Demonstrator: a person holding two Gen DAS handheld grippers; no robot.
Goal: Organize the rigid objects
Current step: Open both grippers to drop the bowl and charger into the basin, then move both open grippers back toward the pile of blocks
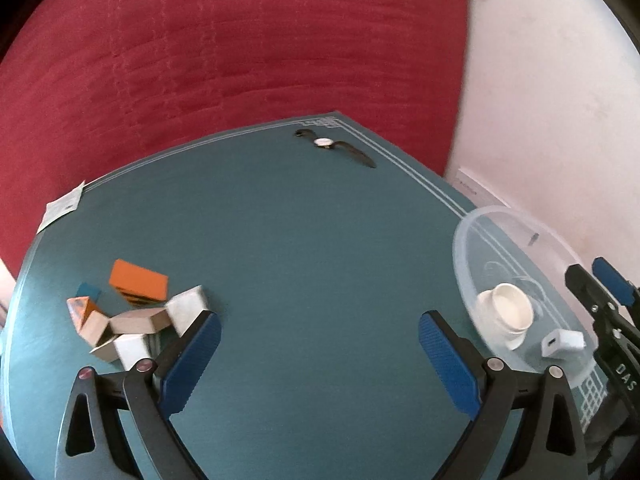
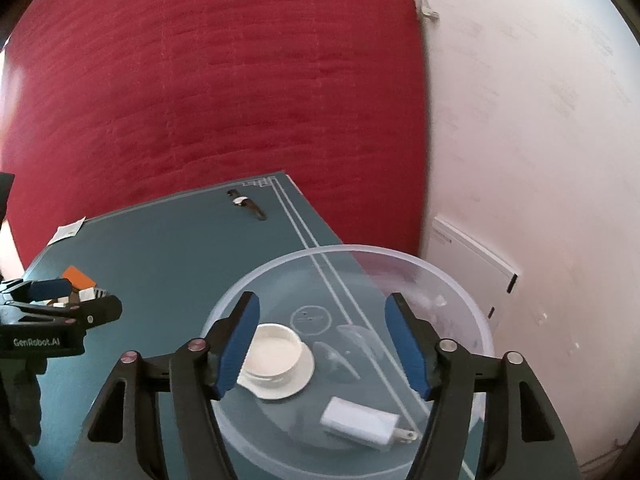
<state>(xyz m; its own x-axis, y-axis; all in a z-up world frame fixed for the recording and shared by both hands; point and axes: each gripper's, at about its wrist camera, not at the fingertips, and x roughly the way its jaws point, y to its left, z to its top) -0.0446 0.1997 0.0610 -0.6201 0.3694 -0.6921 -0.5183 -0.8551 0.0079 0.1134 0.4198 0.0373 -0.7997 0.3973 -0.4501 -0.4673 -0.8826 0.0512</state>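
A clear plastic bowl stands at the right edge of the teal table. Inside it lie a white round jar on a white lid and a white plug charger. My right gripper hovers over the bowl, open, with nothing between its blue pads. My left gripper stands wide open over bare table, also holding nothing. A pile of small boxes, orange, white and tan, lies just left of its left finger. A wristwatch rests near the far corner.
A red curtain hangs behind the table and a white wall stands to the right. A paper slip lies at the far left table edge. The bowl sits at the right, with the right gripper beside it.
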